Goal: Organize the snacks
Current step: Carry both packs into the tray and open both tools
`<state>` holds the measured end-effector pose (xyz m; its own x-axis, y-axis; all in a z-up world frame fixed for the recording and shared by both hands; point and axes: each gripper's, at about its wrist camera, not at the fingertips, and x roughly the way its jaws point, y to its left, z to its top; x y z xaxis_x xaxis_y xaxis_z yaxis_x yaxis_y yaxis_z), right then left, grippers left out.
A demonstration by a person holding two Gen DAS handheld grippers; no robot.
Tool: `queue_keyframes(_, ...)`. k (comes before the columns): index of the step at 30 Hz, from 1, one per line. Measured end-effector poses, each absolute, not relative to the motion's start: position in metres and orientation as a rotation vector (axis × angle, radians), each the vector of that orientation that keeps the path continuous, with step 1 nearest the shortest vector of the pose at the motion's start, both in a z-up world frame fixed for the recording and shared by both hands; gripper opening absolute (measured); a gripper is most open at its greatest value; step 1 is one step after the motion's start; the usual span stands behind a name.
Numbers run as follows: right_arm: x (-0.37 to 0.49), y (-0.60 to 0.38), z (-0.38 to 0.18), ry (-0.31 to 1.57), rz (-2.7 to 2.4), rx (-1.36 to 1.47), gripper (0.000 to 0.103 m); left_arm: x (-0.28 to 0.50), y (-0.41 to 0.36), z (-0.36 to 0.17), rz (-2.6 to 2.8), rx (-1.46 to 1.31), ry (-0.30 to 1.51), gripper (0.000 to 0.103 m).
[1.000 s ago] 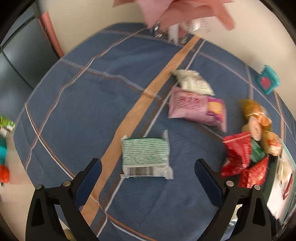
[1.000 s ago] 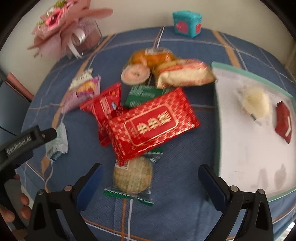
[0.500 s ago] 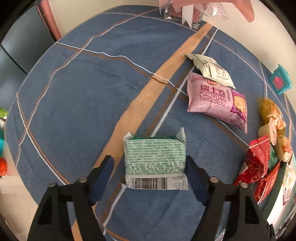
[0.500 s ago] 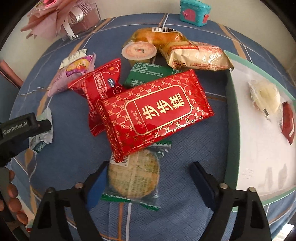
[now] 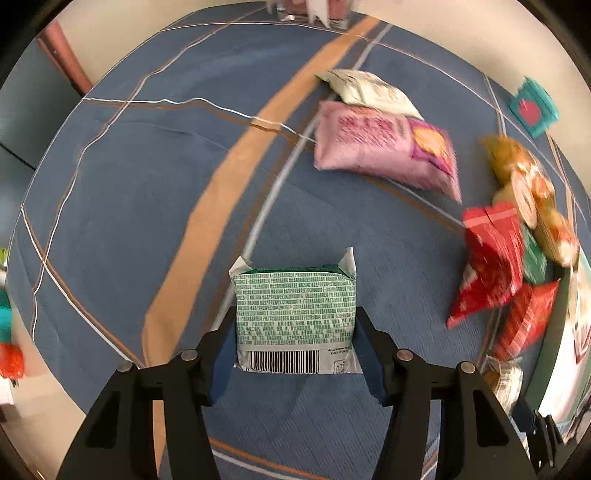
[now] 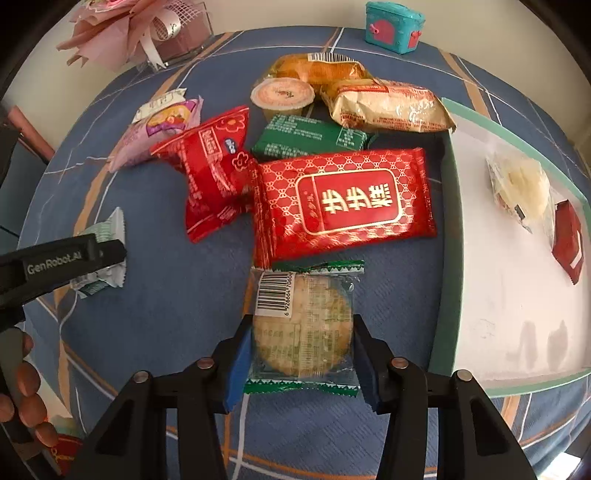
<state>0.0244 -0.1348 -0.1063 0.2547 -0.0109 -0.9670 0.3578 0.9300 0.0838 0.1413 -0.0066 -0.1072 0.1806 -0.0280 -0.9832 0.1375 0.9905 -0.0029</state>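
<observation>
My left gripper [image 5: 295, 354] is shut on a green-and-white snack packet [image 5: 295, 314] lying on the blue tablecloth, with its pads pressed against both sides. My right gripper [image 6: 301, 365] is shut on a clear-wrapped round cracker [image 6: 301, 328] with green edges. A large red patterned packet [image 6: 343, 203] lies just beyond the cracker. A white tray with a green rim [image 6: 443, 258] stands on the right and holds a white pastry [image 6: 524, 184] and a small red packet [image 6: 567, 240].
A crumpled red bag [image 6: 210, 170], a dark green packet [image 6: 310, 136], a jelly cup [image 6: 282, 94], bread packs [image 6: 384, 105] and a pink bag [image 6: 155, 129] lie at the back. A teal box [image 6: 393, 26] and a pink bouquet [image 6: 140, 26] stand at the far edge.
Both grippers moved forward and closed: the left onto the green-and-white packet, the right onto the round cracker. Both were wide open a second ago.
</observation>
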Motion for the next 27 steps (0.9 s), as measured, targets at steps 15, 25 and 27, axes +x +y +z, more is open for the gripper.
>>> queue_keyframes(15, -0.017, -0.151, -0.052, 1.178, -0.202, 0.362, 0.052, 0.130, -0.056, -0.067, -0.192, 0.091, 1.279, 0.058)
queue_keyframes(25, -0.020, -0.210, -0.039, 1.143, -0.295, 0.442, 0.052, 0.106, -0.054, -0.046, -0.221, 0.095, 1.199, 0.058)
queue_keyframes(27, -0.026, -0.221, -0.035, 1.130, -0.321, 0.457, 0.052, 0.098, -0.061, -0.041, -0.234, 0.098, 1.184, 0.058)
